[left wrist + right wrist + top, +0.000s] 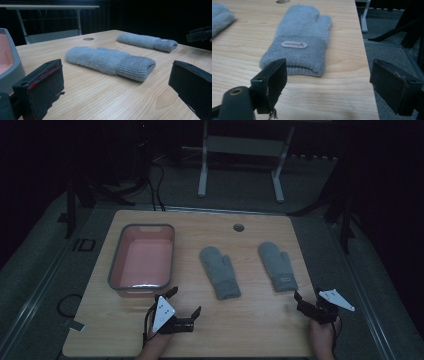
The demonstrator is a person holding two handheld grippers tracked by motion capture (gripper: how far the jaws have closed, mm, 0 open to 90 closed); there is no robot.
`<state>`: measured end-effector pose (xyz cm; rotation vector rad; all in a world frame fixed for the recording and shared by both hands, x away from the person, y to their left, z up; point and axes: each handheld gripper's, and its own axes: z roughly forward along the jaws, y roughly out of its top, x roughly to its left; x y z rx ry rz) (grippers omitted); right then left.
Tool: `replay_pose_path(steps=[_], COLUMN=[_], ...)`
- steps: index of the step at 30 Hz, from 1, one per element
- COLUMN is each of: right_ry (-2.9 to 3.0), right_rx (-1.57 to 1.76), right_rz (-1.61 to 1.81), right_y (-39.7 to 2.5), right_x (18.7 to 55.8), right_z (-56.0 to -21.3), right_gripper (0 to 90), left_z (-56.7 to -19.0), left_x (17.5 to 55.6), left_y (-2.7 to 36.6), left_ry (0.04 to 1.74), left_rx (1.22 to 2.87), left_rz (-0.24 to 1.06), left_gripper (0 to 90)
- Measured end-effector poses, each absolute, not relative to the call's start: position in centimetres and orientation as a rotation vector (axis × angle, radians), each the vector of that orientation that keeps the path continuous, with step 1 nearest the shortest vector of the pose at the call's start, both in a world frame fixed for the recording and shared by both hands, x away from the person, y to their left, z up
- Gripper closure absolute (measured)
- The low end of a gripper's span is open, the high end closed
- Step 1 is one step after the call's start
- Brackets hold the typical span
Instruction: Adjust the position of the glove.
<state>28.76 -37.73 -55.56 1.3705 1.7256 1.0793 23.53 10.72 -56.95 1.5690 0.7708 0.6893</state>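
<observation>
Wooden bench (260,320), dim light. Pink tub (142,257) with grey rim at left. Two grey mittens lie flat, well apart: left mitten (220,272) mid-bench, right mitten (278,266) nearer the right edge, cuffs toward the person. Right mitten carries a small oval label (294,44); text unreadable. Left claw (186,303) near the tub's front corner, jaws wide apart, holding nothing. Right claw (306,301) just short of the right mitten's cuff, jaws wide apart, empty. Small round hole (238,227) near far edge.
</observation>
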Motion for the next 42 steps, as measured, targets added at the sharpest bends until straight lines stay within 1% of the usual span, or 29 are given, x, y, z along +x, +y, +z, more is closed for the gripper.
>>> replay_pose_path(steps=[6,10,11,14,17,22,25,28,37,42], right_ry=[1.754,1.750,1.756,1.745,1.772,1.762,1.826,1.829,1.836,1.907], right_rx=[1.336,1.319,1.319,1.319,1.329,1.296,1.332,1.301,1.226,1.160], right_rz=[1.158,1.128,1.090,1.106,1.144,1.163,1.246,1.207,1.231,1.279], right_y=[-37.9,-37.7,-37.3,-37.2,-36.8,-36.4,-36.3,-35.9,-34.3,-32.3], right_x=[28.5,28.4,28.4,28.3,28.3,28.3,29.0,29.3,30.3,31.3], right_z=[-54.7,-54.3,-53.5,-52.8,-51.2,-50.0,-49.0,-48.2,-45.9,-44.8], right_gripper=[11.4,11.4,11.2,11.2,11.6,11.6,13.3,12.5,11.7,10.9], left_z=[-56.9,-56.9,-57.0,-57.0,-57.0,-57.0,-57.0,-57.0,-57.0,-57.0], left_x=[23.5,23.6,23.5,23.5,23.5,23.5,23.5,23.5,23.5,23.6], left_y=[10.7,10.8,10.7,10.7,10.8,10.8,10.8,10.8,10.9,10.9], left_ry=[0.775,0.778,0.776,0.774,0.775,0.775,0.775,0.778,0.777,0.782], left_rx=[1.568,1.566,1.566,1.565,1.563,1.562,1.562,1.560,1.560,1.556], left_rz=[0.690,0.688,0.690,0.690,0.688,0.688,0.687,0.682,0.680,0.670], left_gripper=[0.1,0.1,0.2,0.1,0.2,0.1,0.1,0.1,0.1,0.1])
